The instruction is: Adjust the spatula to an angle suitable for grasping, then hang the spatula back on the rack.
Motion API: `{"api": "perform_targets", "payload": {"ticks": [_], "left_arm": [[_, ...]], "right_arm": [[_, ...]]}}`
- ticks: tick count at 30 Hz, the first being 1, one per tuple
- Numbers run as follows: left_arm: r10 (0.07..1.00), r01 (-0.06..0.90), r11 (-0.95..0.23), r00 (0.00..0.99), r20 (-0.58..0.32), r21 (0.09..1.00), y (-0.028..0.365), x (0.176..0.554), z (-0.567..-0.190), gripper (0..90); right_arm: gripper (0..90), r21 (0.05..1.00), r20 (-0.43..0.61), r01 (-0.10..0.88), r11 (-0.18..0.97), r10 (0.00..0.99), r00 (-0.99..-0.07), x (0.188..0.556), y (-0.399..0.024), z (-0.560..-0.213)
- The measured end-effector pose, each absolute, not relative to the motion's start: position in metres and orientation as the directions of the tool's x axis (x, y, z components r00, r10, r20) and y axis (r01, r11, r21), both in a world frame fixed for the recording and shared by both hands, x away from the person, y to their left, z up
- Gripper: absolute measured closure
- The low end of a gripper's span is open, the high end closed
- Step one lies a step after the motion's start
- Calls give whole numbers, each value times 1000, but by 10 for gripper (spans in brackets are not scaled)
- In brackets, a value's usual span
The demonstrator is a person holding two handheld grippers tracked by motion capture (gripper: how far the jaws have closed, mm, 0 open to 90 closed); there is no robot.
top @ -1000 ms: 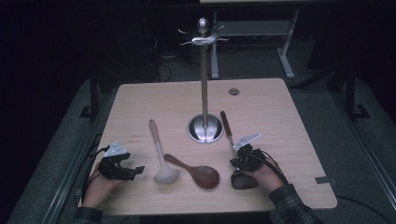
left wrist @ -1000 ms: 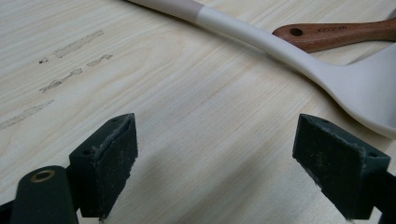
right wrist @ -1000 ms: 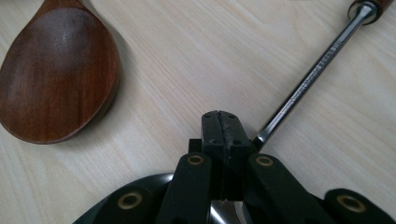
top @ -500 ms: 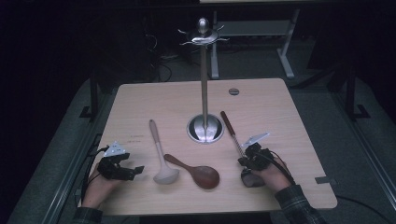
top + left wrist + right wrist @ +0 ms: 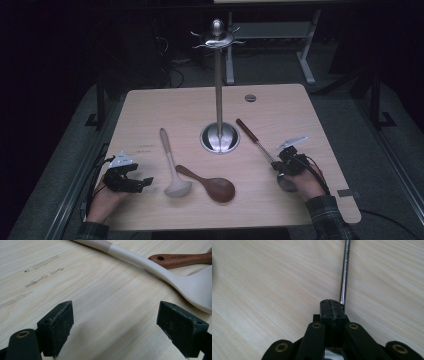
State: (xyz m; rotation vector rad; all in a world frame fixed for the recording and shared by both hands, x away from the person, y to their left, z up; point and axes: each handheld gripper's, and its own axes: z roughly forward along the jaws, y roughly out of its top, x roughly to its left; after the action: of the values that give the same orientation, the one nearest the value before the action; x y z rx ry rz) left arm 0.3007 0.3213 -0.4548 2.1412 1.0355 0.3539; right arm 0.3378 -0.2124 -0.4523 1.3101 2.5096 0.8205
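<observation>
Right claw (image 5: 331, 305): my jaws sit pressed together, nothing between them, just beside the metal ladle (image 5: 266, 150) shaft, low enough for a pickup.
Left claw (image 5: 122, 332): jaws wide apart, resting near the white ladle (image 5: 160, 270).
Hanging stand (image 5: 219, 90): mid-table (image 5: 150, 115), hooks bare, I judge for utensils.

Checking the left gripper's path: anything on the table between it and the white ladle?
Nothing: only bare wooden table lies between the open left gripper and the white ladle, per the left gripper view.
</observation>
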Motion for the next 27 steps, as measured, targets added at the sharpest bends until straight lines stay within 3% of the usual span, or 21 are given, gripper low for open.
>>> {"api": "perform_targets", "payload": {"ticks": [12, 19, 22, 27], "left_arm": [[765, 569, -425, 642, -58, 704, 318, 301, -455, 136], [762, 567, -430, 645, -54, 703, 316, 300, -454, 136], [762, 564, -433, 646, -50, 703, 317, 300, -454, 136], [761, 563, -430, 647, -52, 706, 317, 300, -454, 136]], "right_arm": [[898, 563, 68, 709, 424, 832, -551, 346, -237, -453], [895, 619, 93, 675, 400, 817, -569, 347, -239, -441], [773, 632, 108, 669, 392, 810, -577, 352, -236, -434], [669, 648, 99, 650, 396, 803, -588, 363, -230, -421]]}}
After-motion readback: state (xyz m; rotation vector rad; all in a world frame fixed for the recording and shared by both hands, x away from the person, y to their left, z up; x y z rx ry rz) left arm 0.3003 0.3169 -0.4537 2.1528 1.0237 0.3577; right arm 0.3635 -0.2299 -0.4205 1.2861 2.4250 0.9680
